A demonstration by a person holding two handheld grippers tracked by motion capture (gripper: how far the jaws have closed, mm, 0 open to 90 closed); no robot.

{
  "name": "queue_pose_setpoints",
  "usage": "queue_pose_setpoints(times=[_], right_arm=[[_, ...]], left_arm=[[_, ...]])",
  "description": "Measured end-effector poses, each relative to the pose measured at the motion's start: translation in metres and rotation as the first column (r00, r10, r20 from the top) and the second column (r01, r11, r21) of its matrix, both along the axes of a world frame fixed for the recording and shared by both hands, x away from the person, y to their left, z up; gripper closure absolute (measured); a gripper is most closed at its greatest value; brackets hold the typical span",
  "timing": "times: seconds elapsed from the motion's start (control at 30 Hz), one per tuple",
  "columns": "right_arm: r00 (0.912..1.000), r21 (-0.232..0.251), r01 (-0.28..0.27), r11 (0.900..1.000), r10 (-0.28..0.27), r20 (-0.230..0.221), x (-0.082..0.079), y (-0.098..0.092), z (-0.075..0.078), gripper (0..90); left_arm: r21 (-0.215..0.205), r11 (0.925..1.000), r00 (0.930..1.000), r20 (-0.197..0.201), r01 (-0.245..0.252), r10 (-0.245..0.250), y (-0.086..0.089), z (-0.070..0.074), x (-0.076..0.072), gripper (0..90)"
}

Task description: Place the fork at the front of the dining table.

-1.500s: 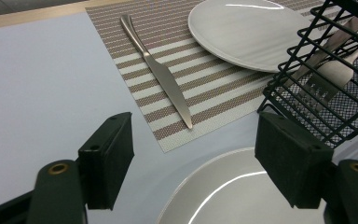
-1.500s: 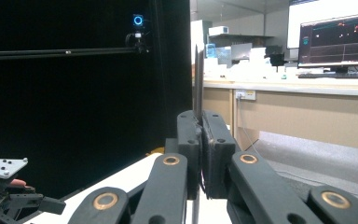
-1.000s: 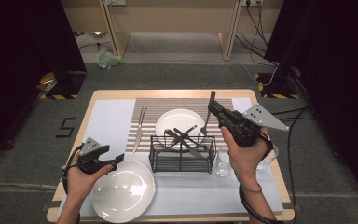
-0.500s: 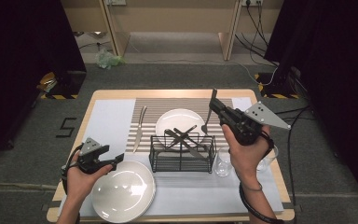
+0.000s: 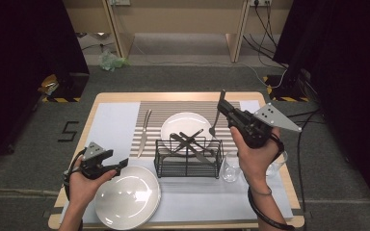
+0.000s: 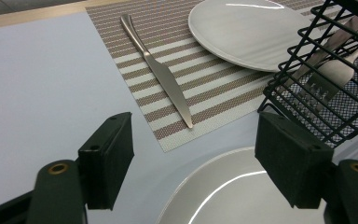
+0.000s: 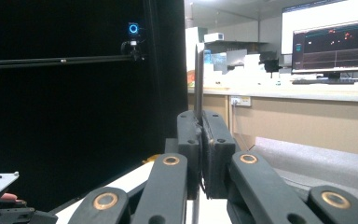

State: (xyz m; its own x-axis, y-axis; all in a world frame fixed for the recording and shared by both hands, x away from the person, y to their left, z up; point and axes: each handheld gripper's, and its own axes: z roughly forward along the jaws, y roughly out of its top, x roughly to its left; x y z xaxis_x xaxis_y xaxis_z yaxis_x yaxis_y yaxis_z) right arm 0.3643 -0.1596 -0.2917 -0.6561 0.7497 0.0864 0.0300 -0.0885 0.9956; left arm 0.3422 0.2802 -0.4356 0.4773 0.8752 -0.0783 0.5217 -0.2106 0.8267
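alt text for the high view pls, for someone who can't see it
The right gripper holds a fork upright above a wooden table, beside a white plate on a striped placemat. A black wire basket holds cutlery; the open left gripper hovers by a second plate.

- Fork [image 5: 218,111]: slim, silver metal, clamped between the closed jaws of the right gripper [image 5: 227,108]. It stands near-upright above the far right part of the striped mat, handle end up and tines down, just right of the white plate. In the right gripper view the handle [image 7: 198,79] rises as a thin vertical bar out of the pressed pads.
- Its tines hang close over the mat; contact with it cannot be told.
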Motion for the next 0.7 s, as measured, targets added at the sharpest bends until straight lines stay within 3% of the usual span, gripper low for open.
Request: queue_pose_setpoints(times=[0.7], right_arm=[[0.9998,0.011,0.021,1.0,-0.021,-0.008,0.0038,-0.0057,-0.0005,87.4]], left_arm=[[0.006,1.0,1.0,-0.004,0.003,-0.003,-0.0004,-0.001,0.0003,27.4]])
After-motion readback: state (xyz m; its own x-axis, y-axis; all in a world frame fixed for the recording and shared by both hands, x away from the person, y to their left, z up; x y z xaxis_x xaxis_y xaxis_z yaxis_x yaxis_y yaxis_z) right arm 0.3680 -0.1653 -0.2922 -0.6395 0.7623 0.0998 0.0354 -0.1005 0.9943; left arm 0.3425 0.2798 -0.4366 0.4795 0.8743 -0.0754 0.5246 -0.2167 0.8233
